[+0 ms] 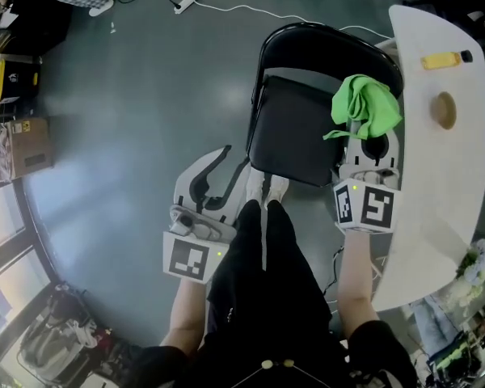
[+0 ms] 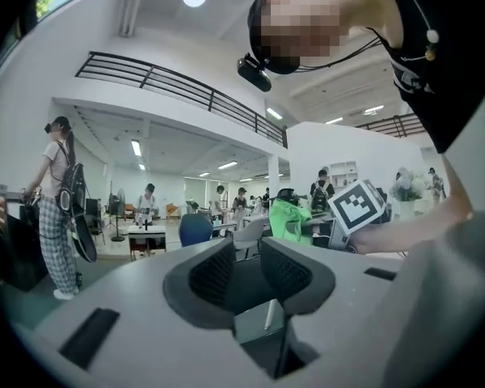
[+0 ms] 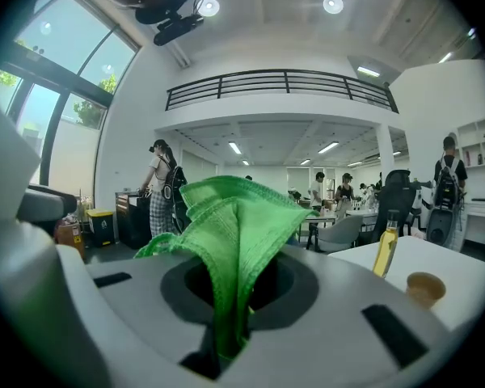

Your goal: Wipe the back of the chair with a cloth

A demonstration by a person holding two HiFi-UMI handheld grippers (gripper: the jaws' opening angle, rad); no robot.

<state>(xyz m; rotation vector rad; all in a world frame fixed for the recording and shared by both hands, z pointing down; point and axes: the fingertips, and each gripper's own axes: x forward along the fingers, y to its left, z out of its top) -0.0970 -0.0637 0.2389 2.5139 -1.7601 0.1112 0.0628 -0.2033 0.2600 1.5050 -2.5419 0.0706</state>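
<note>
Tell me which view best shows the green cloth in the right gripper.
Right gripper view: the green cloth is pinched in the shut jaws of the right gripper, fanning upward. Head view shows it bunched over the chair; left gripper view, only a small green patch.

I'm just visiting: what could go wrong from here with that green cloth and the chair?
The cloth is pinched by one bunched fold in the right gripper; rubbing the back of the chair might tug it loose.
The table stands close beside that gripper, with a bottle on it; a wide sweep could bump it.
The left gripper is open, off the chair, so nothing steadies it.
</note>
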